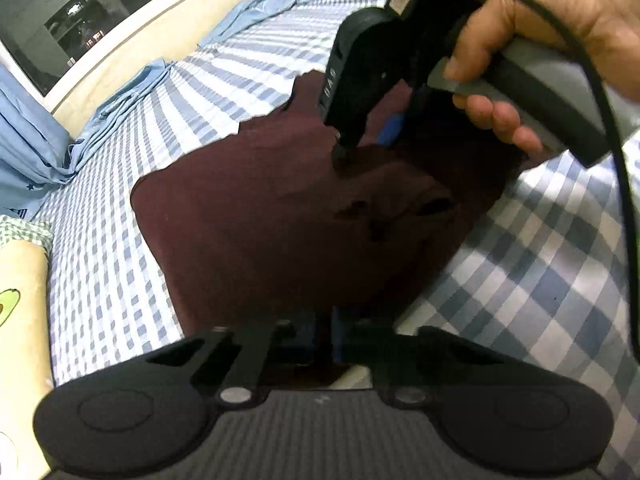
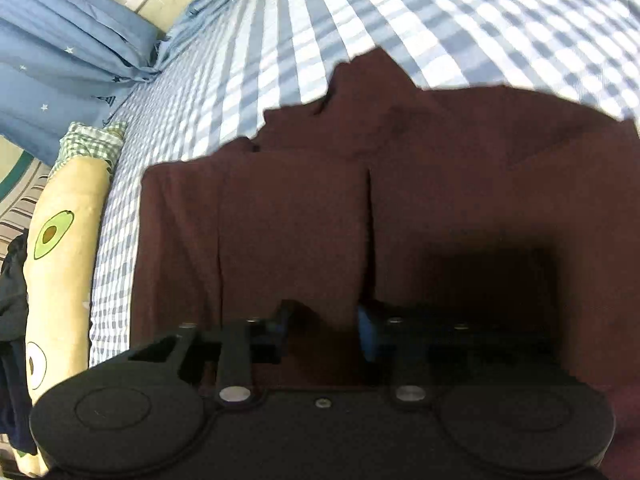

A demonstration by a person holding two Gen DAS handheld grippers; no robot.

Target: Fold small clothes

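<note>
Left gripper (image 1: 326, 334), nearest the lens: jaws brought fully together at the near hem of the maroon garment (image 1: 280, 216). Fabric runs right up to the tips and looks pinched between them, though the pinch itself sits in shadow.

Right gripper (image 2: 326, 330): jaws narrowed with a gap left; maroon cloth fills the gap between the blue pads (image 2: 366, 332). Whether the pads press on it I cannot tell. In the left view the same tool (image 1: 344, 152) comes down nose-first onto the far half of the cloth, held by the person's right hand (image 1: 540, 64), cable trailing off to the side.

Step in hand, as I judge it: take hold of two points on one edge, ready to carry it over. To do it well, catch only the top layer at each point, confirm the right pinch is firm before lifting, raise both sides level, and keep the edge taut so the fold lands square.

Garment: dark maroon, matte, lying mostly flat on the blue-and-white checked bedsheet (image 2: 360, 8). One vertical crease or overlapped edge runs down the middle in the right view; far outline is jagged, uneven. Small puckers near the right tool's tip.
</note>
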